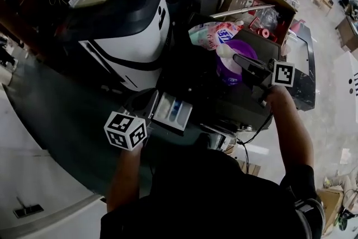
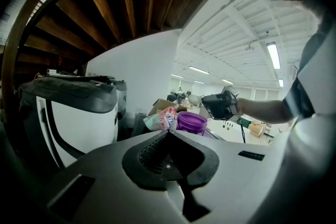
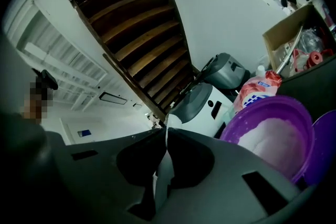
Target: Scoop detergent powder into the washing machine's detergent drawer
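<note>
In the head view, the left gripper (image 1: 139, 108) is hovering near the open drawer (image 1: 172, 111), and the right gripper (image 1: 239, 57) is holding a white scoop (image 1: 225, 51) over the purple tub (image 1: 228, 73). In the left gripper view, its jaws are pressing together on nothing. In the right gripper view, the jaws are pinching the scoop's handle beside the powder (image 3: 273, 139).

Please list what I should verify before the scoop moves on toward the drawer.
1. The detergent drawer is pulled open: ok.
2. The purple tub is uncovered, with powder showing: ok.
3. The right gripper is shut on the scoop handle: ok.
4. The scoop bowl is filled: cannot tell.
5. The left gripper is empty, jaws together: ok.
</note>
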Motion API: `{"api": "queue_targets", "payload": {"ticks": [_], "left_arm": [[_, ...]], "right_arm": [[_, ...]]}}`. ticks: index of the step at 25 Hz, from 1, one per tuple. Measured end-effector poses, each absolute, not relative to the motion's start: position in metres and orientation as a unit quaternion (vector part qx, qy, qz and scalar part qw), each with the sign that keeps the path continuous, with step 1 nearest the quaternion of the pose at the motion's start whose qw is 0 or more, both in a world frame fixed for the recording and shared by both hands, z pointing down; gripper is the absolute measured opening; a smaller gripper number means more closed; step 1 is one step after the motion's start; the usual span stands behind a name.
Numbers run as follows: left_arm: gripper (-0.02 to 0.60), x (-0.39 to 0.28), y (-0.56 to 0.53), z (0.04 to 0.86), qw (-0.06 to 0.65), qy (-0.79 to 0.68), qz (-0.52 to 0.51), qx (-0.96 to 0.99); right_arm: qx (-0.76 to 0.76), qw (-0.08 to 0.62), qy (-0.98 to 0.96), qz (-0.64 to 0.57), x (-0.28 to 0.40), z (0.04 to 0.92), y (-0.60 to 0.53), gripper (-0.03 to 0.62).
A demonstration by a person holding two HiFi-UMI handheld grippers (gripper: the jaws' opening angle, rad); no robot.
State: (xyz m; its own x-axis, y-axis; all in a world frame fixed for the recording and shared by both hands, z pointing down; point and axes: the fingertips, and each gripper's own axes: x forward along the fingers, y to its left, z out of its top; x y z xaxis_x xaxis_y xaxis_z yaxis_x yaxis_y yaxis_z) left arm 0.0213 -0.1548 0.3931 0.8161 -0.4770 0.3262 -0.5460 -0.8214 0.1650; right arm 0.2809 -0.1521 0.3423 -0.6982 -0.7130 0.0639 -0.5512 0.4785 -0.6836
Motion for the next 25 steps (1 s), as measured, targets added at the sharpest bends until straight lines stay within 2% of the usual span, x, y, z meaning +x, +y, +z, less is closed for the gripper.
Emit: {"api": "queue_targets", "payload": {"ticks": [13, 25], "left_arm": [[0.008, -0.078, -0.122, 0.407, 0.136, -0.283, 0.114, 0.942], [0.008, -0.097, -0.119, 0.426, 0.155, -0.304, 0.104, 0.934]], "right_arm": [[-0.31, 0.13, 0.858, -0.39, 0.122, 0.365, -0.115, 0.021], [-0.287, 0.088, 0.855, -0.423, 0.052, 0.441, -0.109, 0.021]]}}
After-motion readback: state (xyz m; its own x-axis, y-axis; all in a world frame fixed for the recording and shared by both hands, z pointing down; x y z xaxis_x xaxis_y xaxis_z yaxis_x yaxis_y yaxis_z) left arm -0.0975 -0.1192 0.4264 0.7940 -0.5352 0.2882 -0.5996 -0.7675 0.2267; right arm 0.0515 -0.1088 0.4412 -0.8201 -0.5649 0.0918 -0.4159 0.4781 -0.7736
